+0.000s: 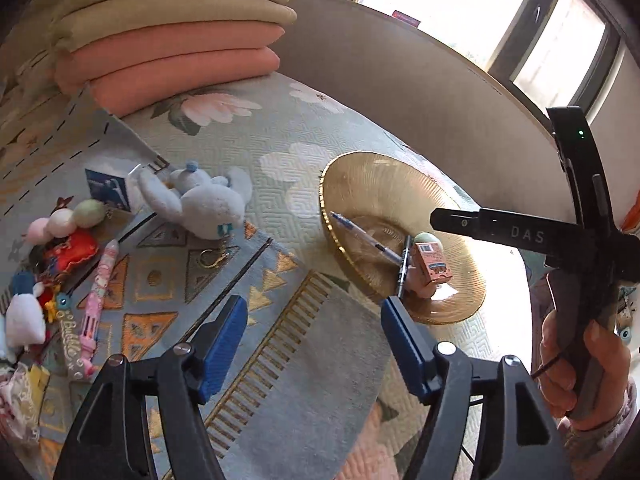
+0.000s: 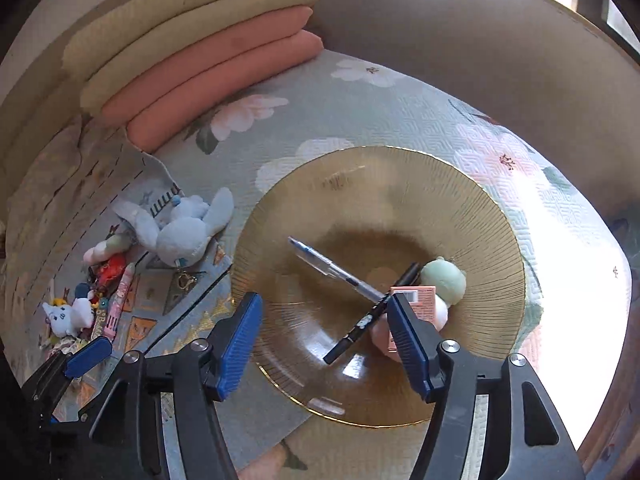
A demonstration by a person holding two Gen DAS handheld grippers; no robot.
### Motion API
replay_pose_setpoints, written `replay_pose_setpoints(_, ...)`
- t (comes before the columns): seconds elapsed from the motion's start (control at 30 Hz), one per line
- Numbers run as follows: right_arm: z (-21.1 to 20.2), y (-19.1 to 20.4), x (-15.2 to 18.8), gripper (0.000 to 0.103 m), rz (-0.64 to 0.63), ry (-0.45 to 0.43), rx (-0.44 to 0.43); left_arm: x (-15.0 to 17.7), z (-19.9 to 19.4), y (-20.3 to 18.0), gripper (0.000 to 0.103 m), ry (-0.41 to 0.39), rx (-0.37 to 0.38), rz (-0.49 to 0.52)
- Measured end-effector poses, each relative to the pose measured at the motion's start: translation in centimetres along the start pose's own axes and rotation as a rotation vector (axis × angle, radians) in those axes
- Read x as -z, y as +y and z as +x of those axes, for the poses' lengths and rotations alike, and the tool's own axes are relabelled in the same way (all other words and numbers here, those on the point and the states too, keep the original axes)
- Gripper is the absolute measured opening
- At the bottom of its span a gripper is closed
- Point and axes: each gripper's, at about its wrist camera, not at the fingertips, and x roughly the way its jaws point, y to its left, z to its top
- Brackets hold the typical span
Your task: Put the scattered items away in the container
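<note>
An amber glass bowl [image 2: 360, 184] [image 1: 360, 184] sits on the floral quilt. It holds a clear blue pen [image 2: 332, 268], a black pen [image 2: 360, 328], a pink box [image 2: 416, 300] and a green plush [image 2: 446, 280]. My right gripper [image 2: 324, 332] is open and empty above the bowl's near side. My left gripper [image 1: 312, 328] is open and empty over the patterned mat. A light-blue bunny plush [image 1: 200, 200] [image 2: 180, 228], a pink pen [image 1: 100, 288], a red charm [image 1: 70, 250] and small plush toys [image 1: 24, 316] lie scattered at the left.
Stacked pink and beige cushions [image 1: 168, 40] lie at the back left. A brown board [image 1: 400, 80] stands behind the bowl. A blue card box [image 1: 110, 188] and a gold keyring [image 1: 210, 258] lie near the bunny. The right gripper's handle [image 1: 576, 240] shows in the left wrist view.
</note>
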Motion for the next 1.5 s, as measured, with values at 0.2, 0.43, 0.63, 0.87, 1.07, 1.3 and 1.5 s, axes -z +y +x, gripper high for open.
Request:
replay_pose_setpoints(0.2, 0.6, 9.9, 2.6, 0.075, -0.137, 0.088, -0.174, 7.4, -6.4, 11.1, 0.071, 0.059, -0.322, -0.247)
replay_pose_setpoints(0.43, 2.0, 24.7, 8.6, 0.075, -0.335, 0.246, -0.374, 16.5, -13.3, 22.3, 0.071, 0.030, -0.601, -0.596)
replay_pose_setpoints(0.63, 3.6, 32.1, 13.1, 0.075, -0.464, 0.259, -0.351, 19.8, -14.2, 26.4, 0.071, -0.077, -0.663, -0.708)
replay_pose_setpoints(0.87, 6.7, 31.6, 14.9, 0.075, -0.451, 0.284, -0.295, 21.1, -11.1, 26.5, 0.103, -0.072, -0.754, -0.581)
replay_pose_setpoints(1.07, 7.8, 30.5, 14.0, 0.075, -0.385, 0.302, -0.305, 22.5, -10.9, 25.3, 0.103, -0.200, -0.791, -0.579)
replay_pose_setpoints(1.3, 8.6, 30.4, 14.6, 0.075, -0.380, 0.364, -0.339, 22.5, -11.2, 25.9, 0.103, -0.206, -0.780, -0.584)
replay_pose_setpoints(1.5, 7.3, 31.6, 15.5, 0.075, -0.465, 0.325, -0.338, 22.7, -11.3, 25.8, 0.103, -0.207, -0.776, -0.588)
